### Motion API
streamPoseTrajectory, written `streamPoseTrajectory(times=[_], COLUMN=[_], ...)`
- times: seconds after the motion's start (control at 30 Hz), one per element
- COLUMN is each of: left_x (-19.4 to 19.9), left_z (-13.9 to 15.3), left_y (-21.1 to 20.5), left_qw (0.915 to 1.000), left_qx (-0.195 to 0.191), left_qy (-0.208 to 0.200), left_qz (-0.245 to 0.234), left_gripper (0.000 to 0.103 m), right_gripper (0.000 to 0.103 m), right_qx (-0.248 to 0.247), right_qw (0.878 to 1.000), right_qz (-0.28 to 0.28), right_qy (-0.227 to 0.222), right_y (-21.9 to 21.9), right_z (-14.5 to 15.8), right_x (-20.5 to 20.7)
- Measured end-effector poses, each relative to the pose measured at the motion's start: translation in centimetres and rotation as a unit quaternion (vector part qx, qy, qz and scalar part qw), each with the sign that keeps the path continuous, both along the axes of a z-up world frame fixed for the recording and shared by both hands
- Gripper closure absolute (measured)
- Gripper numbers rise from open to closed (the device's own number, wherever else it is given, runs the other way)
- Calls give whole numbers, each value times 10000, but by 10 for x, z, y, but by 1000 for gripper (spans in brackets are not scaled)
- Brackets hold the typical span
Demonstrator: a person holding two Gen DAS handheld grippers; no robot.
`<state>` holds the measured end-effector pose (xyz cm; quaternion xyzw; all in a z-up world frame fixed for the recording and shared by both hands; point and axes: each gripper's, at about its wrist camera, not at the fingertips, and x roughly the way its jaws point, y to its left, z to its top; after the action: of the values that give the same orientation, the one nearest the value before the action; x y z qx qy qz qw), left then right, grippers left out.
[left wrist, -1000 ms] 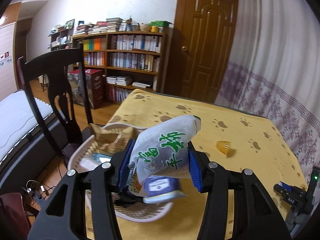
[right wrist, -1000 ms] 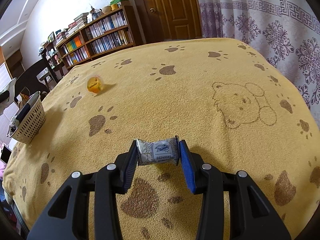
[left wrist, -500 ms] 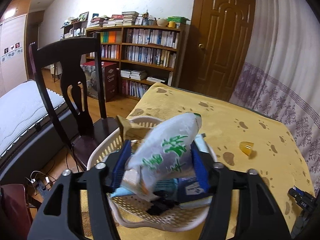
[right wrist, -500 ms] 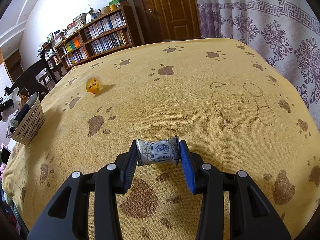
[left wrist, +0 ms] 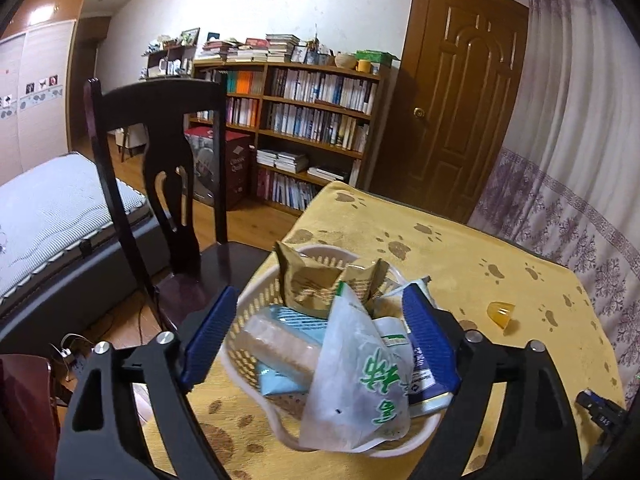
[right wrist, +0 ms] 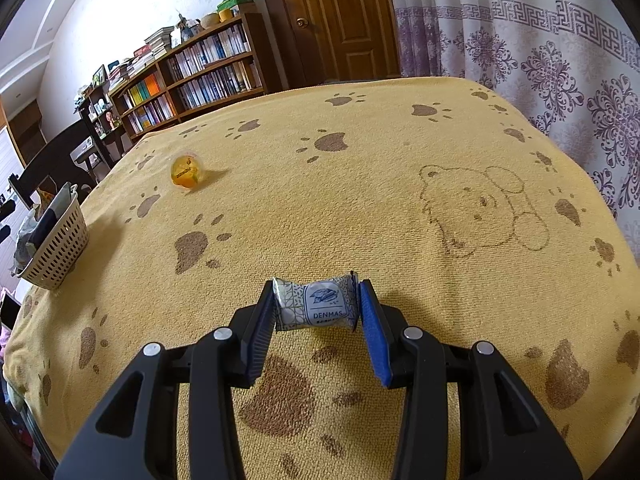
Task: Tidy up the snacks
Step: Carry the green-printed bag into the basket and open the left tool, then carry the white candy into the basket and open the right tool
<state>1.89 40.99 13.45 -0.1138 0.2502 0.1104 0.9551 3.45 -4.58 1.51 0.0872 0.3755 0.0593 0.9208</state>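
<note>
White plastic bag with green lettering (left wrist: 360, 376) lies in the cream slotted basket (left wrist: 256, 288) at the table's edge, between the left gripper's (left wrist: 316, 336) spread fingers; the right gripper (right wrist: 316, 308) clamps a white DENMAS wrapped snack (right wrist: 316, 308).

The left wrist view looks down, close over the basket (left wrist: 256, 300); the right wrist view skims low across the table (right wrist: 360, 184). Both share basket and jelly cup (right wrist: 187, 169).

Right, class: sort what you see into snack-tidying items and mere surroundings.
Job items:
cream perforated plastic basket
white green-lettered snack bag
white DENMAS wrapped sweet
orange jelly cup

Surroundings:
dark wooden chair
wooden bookshelf
brown panelled door
</note>
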Motion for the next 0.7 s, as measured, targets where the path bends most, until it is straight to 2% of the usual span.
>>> streamPoseTrajectory(times=[0.2, 0.53, 0.7], left_x=[-12, -24, -30], left_z=[3, 6, 10], left_y=[4, 6, -1], left_qw=[9997, 9995, 9976], left_qx=[246, 275, 630], left_qy=[-29, -158, -285], left_qz=[82, -81, -66], left_gripper=[12, 10, 9], right_gripper=[61, 61, 61], right_qx=[217, 457, 388], right_qw=[9998, 9975, 9959], right_qz=[-33, 280, 623], right_qy=[-20, -466, -538], right_y=[1, 34, 72], right_z=[7, 45, 59], right_x=[-7, -29, -24])
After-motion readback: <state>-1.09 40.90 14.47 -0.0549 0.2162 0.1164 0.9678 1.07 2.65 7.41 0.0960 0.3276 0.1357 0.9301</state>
